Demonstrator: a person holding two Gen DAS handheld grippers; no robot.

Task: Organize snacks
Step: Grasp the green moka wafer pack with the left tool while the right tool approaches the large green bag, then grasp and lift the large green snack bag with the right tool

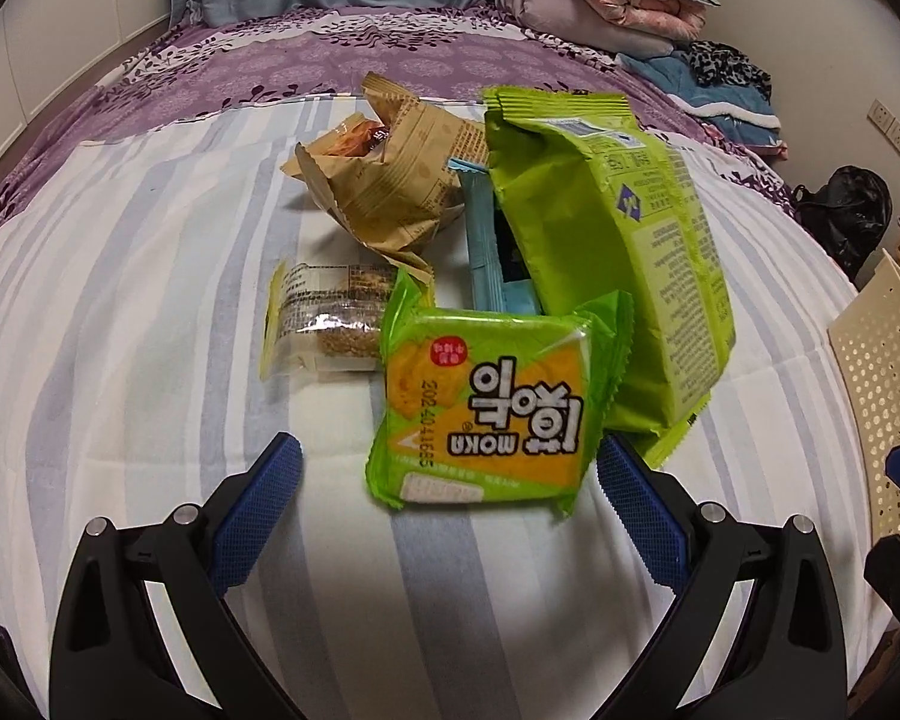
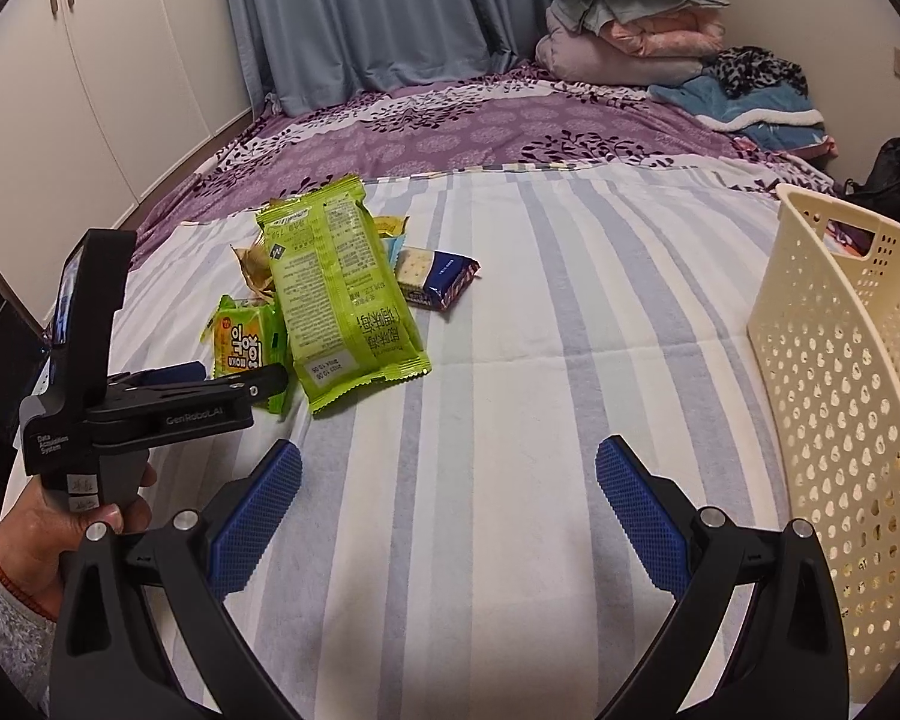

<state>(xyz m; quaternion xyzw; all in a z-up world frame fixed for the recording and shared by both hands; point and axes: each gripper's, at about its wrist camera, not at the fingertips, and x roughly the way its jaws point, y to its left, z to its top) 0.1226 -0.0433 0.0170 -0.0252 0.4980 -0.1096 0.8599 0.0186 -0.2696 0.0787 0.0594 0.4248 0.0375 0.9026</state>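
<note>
- Left tongs (image 1: 449, 492) spread wide, low over the striped bed sheet (image 1: 120, 300), empty; small green cracker pack (image 1: 486, 414) sits between the pads, right pad (image 1: 642, 516) close to the pack's edge, contact unclear.
- Left of that pack: clear-wrapped grain bar (image 1: 324, 324), flat on the sheet, touching the pack's left edge.
- Behind: crumpled brown snack bag (image 1: 390, 174), then a light blue packet (image 1: 492, 252) wedged under the large green snack bag (image 1: 618, 252), which leans over the small pack.
- Right wrist view: left hand (image 2: 36, 522) gripping the left tool's handle at frame left.
- Dark blue cracker pack (image 2: 441, 276) just right of the pile.
- Right tongs (image 2: 449, 492) spread wide, empty, over bare sheet, well apart from the pile.
- Cream perforated basket (image 2: 840, 360) upright at far right on the bed, contents not readable.
</note>
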